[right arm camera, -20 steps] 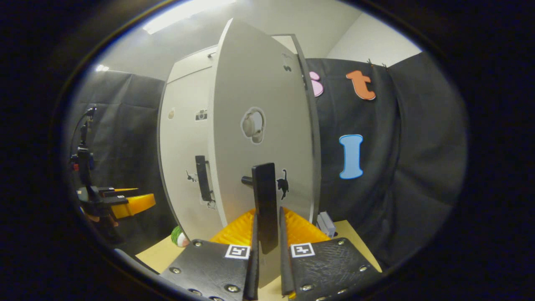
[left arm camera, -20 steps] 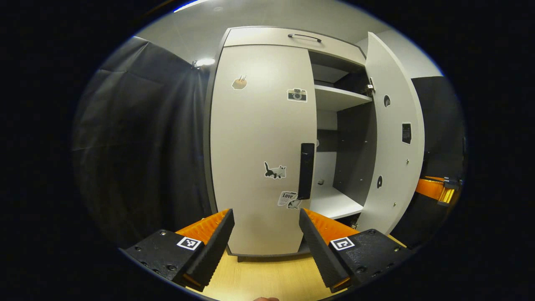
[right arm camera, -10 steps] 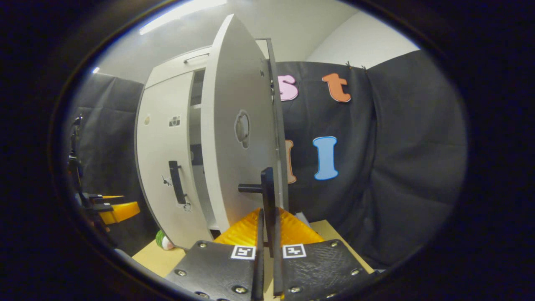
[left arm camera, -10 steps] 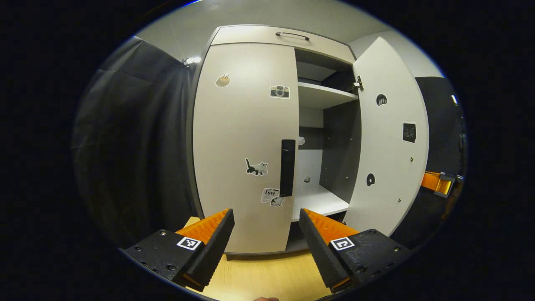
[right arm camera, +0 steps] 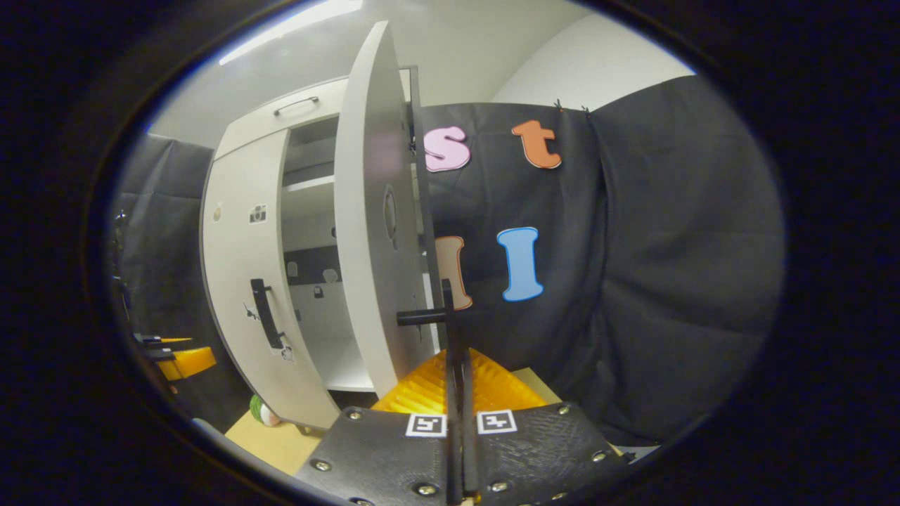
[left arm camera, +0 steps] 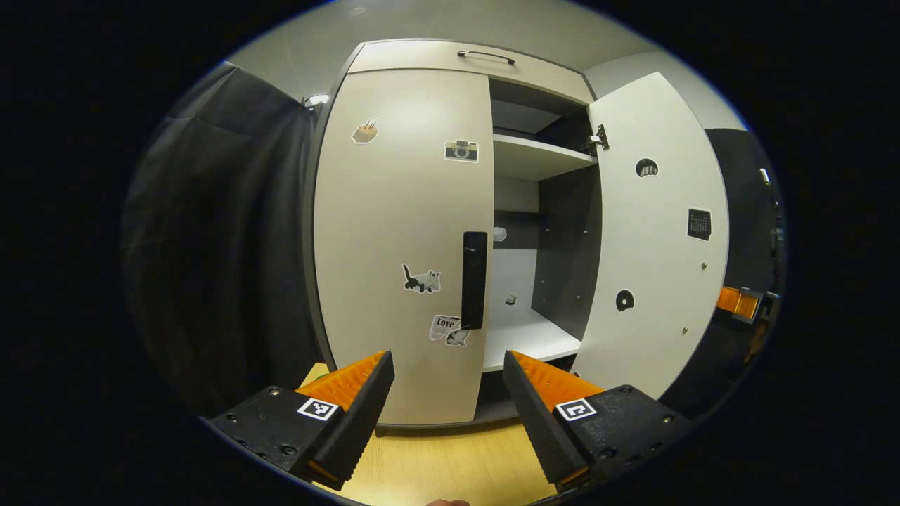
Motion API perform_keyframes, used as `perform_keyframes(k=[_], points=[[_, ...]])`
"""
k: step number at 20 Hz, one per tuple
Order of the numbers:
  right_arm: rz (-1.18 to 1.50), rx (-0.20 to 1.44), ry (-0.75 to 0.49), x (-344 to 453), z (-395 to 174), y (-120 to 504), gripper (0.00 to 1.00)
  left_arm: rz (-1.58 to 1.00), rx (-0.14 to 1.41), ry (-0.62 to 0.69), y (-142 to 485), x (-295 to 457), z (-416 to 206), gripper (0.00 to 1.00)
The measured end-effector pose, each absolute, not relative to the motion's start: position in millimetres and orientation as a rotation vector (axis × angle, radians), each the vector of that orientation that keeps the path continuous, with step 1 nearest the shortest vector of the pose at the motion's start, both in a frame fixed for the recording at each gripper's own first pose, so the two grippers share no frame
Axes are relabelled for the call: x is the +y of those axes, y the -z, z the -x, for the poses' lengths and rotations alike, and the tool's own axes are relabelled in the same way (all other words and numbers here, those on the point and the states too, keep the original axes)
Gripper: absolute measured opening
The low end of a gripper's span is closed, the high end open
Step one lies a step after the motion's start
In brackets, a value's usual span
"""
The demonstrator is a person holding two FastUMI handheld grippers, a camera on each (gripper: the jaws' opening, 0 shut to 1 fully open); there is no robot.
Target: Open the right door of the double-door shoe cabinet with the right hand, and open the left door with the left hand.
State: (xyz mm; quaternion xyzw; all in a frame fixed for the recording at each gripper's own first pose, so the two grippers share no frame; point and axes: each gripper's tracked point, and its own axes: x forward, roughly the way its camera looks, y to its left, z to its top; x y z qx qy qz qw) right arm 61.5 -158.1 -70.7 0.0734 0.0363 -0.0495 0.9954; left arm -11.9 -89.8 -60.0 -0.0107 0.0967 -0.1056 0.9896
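Observation:
The pale shoe cabinet (left arm camera: 422, 60) stands ahead in the left gripper view. Its left door (left arm camera: 394, 211) is closed, with a dark vertical handle (left arm camera: 474, 280) and several stickers. Its right door (left arm camera: 654, 239) is swung wide, showing white shelves (left arm camera: 538, 158) inside. My left gripper (left arm camera: 448, 383) is open, short of the left door and just below its handle. In the right gripper view the right door (right arm camera: 369, 218) stands nearly edge-on. My right gripper (right arm camera: 455, 383) is shut on that door's dark handle (right arm camera: 447, 330). The left gripper (right arm camera: 176, 358) shows far left there, and the right gripper (left arm camera: 742, 303) shows past the open door.
The cabinet stands on a light wooden floor (left arm camera: 443, 467). Black cloth (left arm camera: 218, 232) hangs left of it and more black cloth (right arm camera: 647, 267) hangs close behind the open right door. A small green and white object (right arm camera: 261, 411) lies by the cabinet's base.
The right door has swung further open with my right gripper on its handle. The left gripper has drifted a little, so the cabinet sits more to the left in its view.

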Motion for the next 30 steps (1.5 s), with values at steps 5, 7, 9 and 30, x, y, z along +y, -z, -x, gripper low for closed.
perform_keyframes(k=[5, 7, 9, 30], points=[[-0.159, 0.076, 0.123, -170, -49, 74, 0.02, 0.009, 0.194, 0.233, 60, -99, 0, 0.96], [-0.169, 0.086, 0.132, -170, -48, 77, 0.02, 0.004, 0.192, 0.241, 59, -105, -7, 0.96], [-0.162, 0.088, 0.145, -170, -41, 78, 0.02, -0.001, 0.185, 0.247, 58, -108, -17, 0.96], [-0.118, 0.125, 0.414, -240, 41, 92, 0.01, -0.026, 0.163, 0.187, 66, -139, -132, 0.83]])
